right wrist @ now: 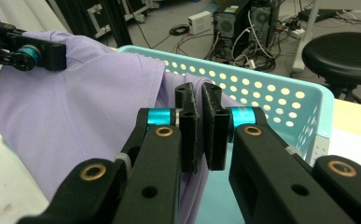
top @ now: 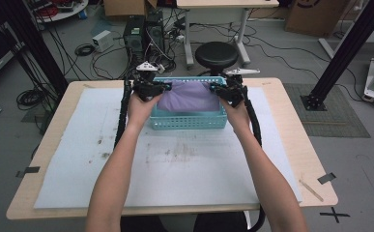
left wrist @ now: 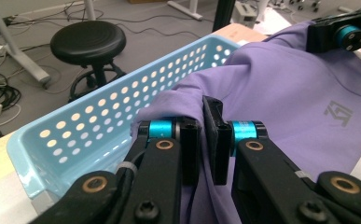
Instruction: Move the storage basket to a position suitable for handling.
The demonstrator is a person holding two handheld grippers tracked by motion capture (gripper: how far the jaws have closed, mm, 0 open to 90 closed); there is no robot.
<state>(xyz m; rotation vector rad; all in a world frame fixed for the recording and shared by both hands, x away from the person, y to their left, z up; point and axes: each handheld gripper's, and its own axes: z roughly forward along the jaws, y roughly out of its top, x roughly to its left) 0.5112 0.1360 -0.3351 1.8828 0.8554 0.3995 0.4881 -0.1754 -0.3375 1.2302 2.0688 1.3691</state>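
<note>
Purple cloth [top: 188, 95] hangs stretched over the blue basket [top: 187, 121], which stands at 12 o'clock on the table [top: 291, 145]. The left gripper [top: 166, 86] pinches its edge at 9 o'clock, jaws pressed on the fabric. The right gripper [top: 212, 87] pinches the edge at 3 o'clock the same way.

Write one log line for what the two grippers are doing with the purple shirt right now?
left gripper: shut on purple fabric shirt | right gripper: shut on shirt | shirt: held stretched over light blue perforated plastic basket
</note>
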